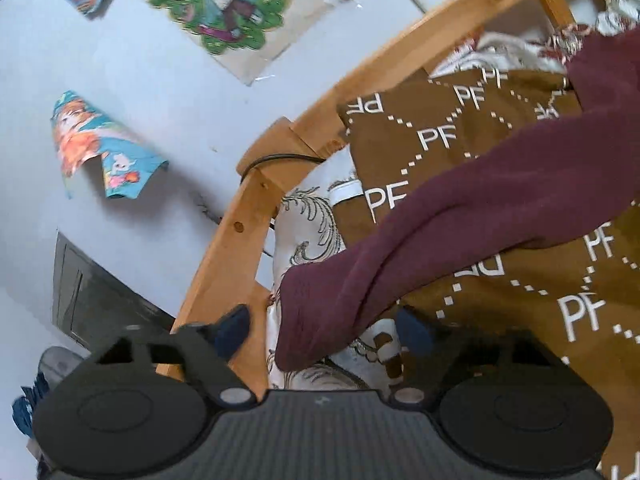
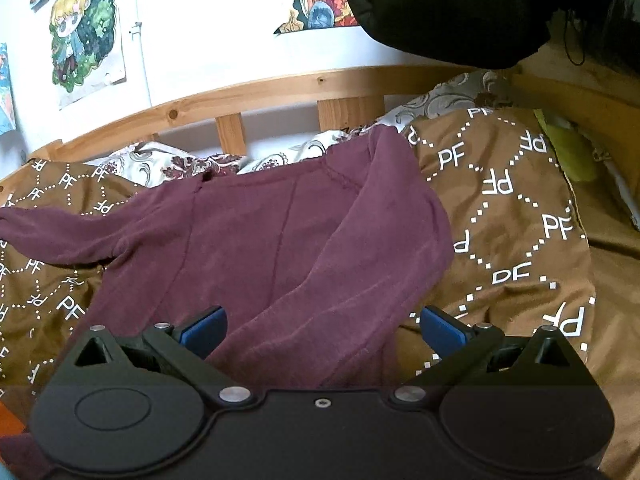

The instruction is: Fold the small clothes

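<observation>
A small maroon long-sleeved shirt (image 2: 256, 236) lies spread on a brown "PF" bedcover (image 2: 516, 208). One sleeve is folded over its body toward the near side; the other sleeve stretches left. My right gripper (image 2: 322, 326) is open, its blue-padded fingers (image 2: 204, 328) on either side of the folded sleeve's end. In the left wrist view the other maroon sleeve (image 1: 460, 224) runs from the upper right to its cuff between the fingers of my left gripper (image 1: 324, 330). That gripper is open, and the cuff hangs loose between its fingers.
A wooden bed frame (image 2: 280, 92) curves behind the bedcover and shows in the left wrist view (image 1: 256, 200). Patterned white pillows (image 2: 160, 164) lie by the rail. Posters (image 1: 224, 4) hang on the wall. A dark garment (image 2: 440, 4) hangs at the upper right.
</observation>
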A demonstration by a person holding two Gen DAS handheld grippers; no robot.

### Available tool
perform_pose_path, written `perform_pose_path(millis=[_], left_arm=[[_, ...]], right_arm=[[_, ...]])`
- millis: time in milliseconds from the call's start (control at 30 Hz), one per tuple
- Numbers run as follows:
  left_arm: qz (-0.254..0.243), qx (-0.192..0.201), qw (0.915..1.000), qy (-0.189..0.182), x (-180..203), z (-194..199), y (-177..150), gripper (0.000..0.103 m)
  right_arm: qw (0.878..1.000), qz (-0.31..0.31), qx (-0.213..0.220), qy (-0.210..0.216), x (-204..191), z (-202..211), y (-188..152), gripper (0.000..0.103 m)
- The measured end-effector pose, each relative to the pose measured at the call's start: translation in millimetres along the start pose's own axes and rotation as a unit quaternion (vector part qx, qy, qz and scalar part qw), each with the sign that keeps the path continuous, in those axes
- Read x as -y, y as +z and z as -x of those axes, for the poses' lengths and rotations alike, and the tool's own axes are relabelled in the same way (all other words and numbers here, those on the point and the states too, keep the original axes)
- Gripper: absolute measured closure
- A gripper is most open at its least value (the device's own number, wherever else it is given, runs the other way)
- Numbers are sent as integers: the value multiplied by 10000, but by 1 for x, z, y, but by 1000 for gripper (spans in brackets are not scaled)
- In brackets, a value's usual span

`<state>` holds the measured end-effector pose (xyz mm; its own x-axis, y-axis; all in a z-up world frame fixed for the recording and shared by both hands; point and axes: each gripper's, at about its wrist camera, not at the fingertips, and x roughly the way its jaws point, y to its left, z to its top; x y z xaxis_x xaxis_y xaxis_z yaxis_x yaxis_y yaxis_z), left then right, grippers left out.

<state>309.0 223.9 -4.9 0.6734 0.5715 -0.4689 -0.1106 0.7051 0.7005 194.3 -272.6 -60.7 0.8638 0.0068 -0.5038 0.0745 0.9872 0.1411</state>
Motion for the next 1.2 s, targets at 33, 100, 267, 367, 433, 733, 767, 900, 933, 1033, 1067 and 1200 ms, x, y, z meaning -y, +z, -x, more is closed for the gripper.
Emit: perform_pose_path(millis=[33,100,267,367,433,733,767,900,933,1033,1067,1200], left_arm=[[-58,-10,10000,12,2,-4,-2,41],[-208,178,9996,122,3,-8,2,61],[-474,-204,9982,-298,9,-8,6,102],[-310,-379,9975,-512,4,6,8,103],[-207,-473,9960,-730,-6,23,12,103],[825,-1308,9601,-2330,-48,111,42,103],[865,-1329,9554,-2491,-47,121,47,103],[1050,-1485,9323,-3128,-37,153,69,103],[1076,-1539,9249,-3307,-31,161,75,103],[1085,-1593,9078,-3726,-11,185,90,103],[1066,-1586,9019,-3874,-2,195,95,103],[829,-1343,8939,-4195,40,232,118,103]], right_arm=[[10000,-7,0,-4,0,0,0,1],[10000,-11,-3,-3,1,0,0,1],[10000,-44,8,-23,3,0,0,1],[9999,-71,87,-39,5,3,1,1],[9998,-102,130,-55,6,6,2,1],[9989,-263,386,41,12,22,7,1],[9988,-273,406,54,13,23,7,1],[9985,-360,414,63,17,28,8,1],[9983,-407,411,76,19,29,9,1],[9974,-586,405,121,27,33,10,1],[9970,-644,408,118,29,34,10,1],[9948,-917,387,200,43,40,11,1]])
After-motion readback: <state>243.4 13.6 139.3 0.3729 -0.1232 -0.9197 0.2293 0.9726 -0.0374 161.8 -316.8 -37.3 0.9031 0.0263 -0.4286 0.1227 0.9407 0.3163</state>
